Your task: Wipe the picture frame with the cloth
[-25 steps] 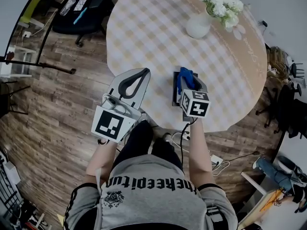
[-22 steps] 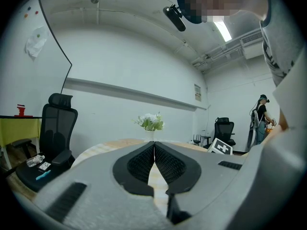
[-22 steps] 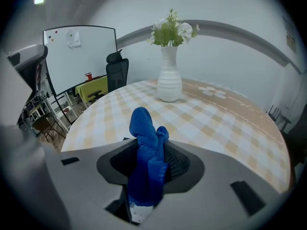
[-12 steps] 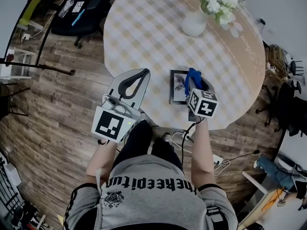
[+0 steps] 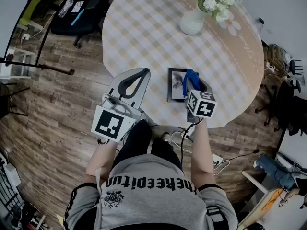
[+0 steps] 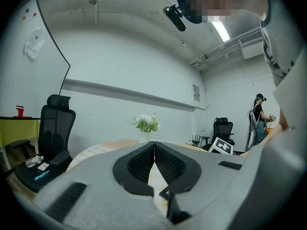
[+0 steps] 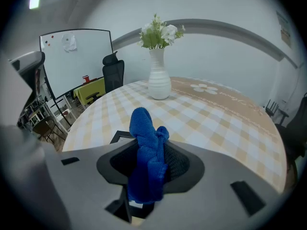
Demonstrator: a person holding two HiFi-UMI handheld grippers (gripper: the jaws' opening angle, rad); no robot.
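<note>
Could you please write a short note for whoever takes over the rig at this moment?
Left gripper: shut, empty, by the table's near edge.
Right gripper: shut on the cloth, over the frame's right side.
Frame: flat on the table, near the person.
Done: cloth gripped and at the frame.
Left: wipe across the frame; how much is already wiped cannot be told.

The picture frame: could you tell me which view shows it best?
The head view: the picture frame lies flat on the table, largely visible beside the blue cloth. The right gripper view catches only one corner. The left gripper view misses it.
</note>
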